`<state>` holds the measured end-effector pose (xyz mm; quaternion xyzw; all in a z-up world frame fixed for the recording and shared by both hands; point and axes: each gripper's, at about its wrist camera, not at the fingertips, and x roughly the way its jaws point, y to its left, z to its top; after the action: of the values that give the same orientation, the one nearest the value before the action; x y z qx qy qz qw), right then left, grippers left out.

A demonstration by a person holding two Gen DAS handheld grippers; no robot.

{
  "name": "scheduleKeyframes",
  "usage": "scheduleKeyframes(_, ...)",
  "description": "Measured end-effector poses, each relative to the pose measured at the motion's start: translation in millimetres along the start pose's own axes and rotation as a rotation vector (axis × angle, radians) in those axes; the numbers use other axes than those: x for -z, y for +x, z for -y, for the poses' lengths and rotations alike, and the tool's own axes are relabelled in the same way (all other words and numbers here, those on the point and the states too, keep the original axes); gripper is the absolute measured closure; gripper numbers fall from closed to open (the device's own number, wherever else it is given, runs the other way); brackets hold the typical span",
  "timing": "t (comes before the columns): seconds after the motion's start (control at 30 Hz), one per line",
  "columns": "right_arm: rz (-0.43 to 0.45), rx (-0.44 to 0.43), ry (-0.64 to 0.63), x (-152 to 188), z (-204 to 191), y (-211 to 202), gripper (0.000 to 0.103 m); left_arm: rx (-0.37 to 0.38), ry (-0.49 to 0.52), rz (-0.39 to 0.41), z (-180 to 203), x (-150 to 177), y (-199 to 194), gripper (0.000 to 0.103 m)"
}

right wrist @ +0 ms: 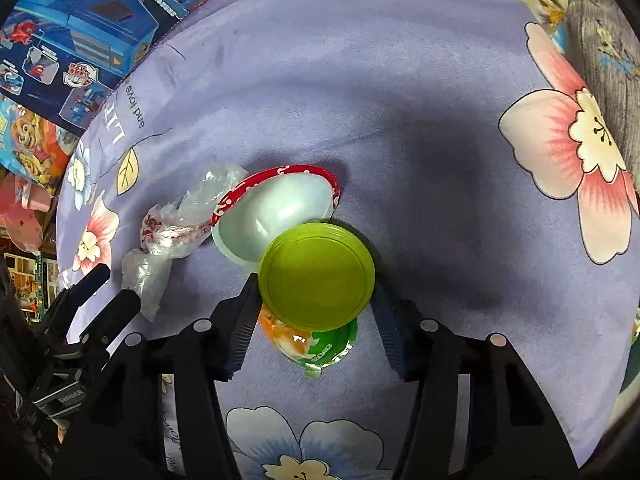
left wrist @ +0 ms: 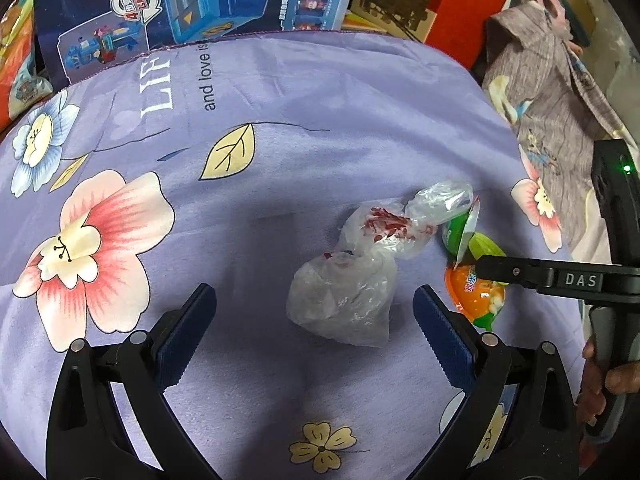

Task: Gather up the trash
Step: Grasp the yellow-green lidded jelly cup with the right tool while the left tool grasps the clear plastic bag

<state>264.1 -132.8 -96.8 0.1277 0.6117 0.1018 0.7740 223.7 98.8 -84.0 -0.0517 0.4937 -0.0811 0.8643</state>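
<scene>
Support surface: bed covered by a lavender sheet, soft nap, printed with pink and blue flowers, yellow leaves and lettering reading "and love is".

Lying directly on the sheet, close together:
- crumpled clear plastic bag with red print, twisted at mid-length;
- green and orange snack cup, lime base facing the right wrist camera, foil lid peeled back with a red rim, touching the bag's end.

Sheet's far edge meets toy boxes. Grey printed garment lies along one side.
</scene>
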Motion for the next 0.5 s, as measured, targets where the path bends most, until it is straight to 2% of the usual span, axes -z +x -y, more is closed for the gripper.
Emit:
scheduleKeyframes(0.17, 0.034, -0.004, 0.017, 1.1, 10.9, -14.9, 0.05, -0.011, 0.039, -0.005, 5.3, -8.4, 4.4, 0.004)
scheduleKeyframes(0.3, 0.04, -0.009, 0.038, 4.3, 21.2, -23.0, 0.05, -0.013, 0.114, -0.021, 15.6, -21.7, 19.2, 0.004)
scheduleKeyframes(0.5, 0.039, -0.013, 0.062, 7.3, 33.8, -25.8, 0.05, -0.037, 0.236, -0.033, 33.1, -20.6, 32.7, 0.004)
